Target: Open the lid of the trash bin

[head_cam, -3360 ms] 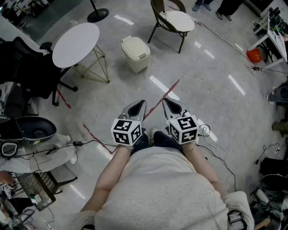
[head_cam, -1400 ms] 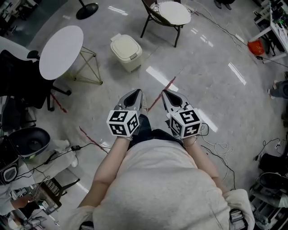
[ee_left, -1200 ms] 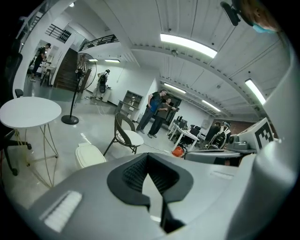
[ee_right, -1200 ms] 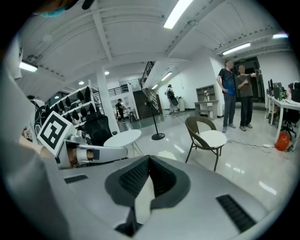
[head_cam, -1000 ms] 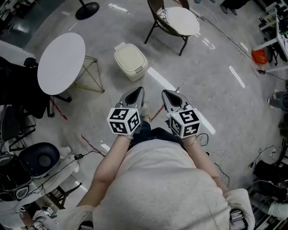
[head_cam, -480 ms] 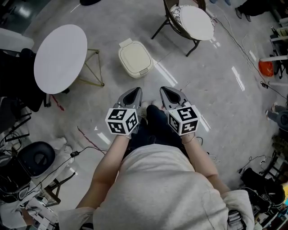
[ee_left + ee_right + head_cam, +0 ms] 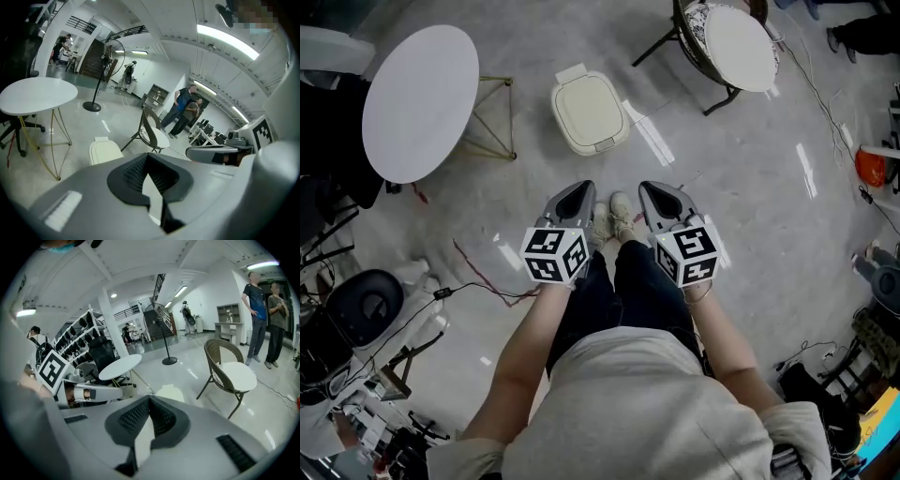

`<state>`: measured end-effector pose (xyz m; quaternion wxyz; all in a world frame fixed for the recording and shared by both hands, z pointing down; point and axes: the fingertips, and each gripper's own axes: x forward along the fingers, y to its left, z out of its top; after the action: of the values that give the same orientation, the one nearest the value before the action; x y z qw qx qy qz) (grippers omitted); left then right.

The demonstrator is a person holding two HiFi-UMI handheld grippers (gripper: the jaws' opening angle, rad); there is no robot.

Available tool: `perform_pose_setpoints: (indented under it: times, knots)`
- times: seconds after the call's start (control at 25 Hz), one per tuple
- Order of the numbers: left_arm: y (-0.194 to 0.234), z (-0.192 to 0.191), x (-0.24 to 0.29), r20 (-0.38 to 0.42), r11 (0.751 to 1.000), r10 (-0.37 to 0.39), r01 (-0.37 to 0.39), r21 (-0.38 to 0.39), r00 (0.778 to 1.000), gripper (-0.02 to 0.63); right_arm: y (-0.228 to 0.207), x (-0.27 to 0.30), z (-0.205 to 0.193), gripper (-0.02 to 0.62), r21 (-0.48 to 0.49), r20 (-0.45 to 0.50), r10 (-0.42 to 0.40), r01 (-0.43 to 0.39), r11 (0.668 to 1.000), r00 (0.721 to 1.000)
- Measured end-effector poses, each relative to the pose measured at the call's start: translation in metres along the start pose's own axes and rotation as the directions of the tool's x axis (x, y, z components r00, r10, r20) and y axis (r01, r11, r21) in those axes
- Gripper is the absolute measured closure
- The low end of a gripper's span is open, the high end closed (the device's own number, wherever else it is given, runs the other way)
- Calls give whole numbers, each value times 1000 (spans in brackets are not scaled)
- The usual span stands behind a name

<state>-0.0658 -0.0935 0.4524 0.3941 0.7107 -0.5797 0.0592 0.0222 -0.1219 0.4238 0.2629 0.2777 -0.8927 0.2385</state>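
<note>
Trash bin (image 7: 590, 112), lid down, stands between table (image 7: 420, 101) and chair (image 7: 733, 44); left gripper (image 7: 572, 200) and right gripper (image 7: 656, 198) jaws clenched, empty.

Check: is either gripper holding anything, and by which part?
Nothing is held. The left gripper and right gripper are both shut, empty; the trash bin stands apart.

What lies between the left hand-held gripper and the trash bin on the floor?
Nothing but bare floor lies between the left hand-held gripper and the trash bin; the head view shows it.
</note>
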Motion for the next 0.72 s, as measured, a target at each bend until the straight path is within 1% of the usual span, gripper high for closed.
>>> perform_pose_setpoints:
  times: [0.16,0.36,0.52,0.72]
  knots:
    - [9,-19,26,-45,1000,3,-3,-5,999,604,-15,23,-15,589,-29,-38,42,-43,999,998]
    - [23,-49,50,-100,1000,18,-19,-10,995,604,-25,50,-49,589,3,-103,81,-81,997,991]
    - [43,-70,82,-133,999,25,-29,-29,991,604,-41,80,-71,589,22,-130,86,-84,996,988]
    - [69,-106,116,-180,998,24,-34,-52,983,604,-63,117,-111,589,49,-173,76,-69,996,982]
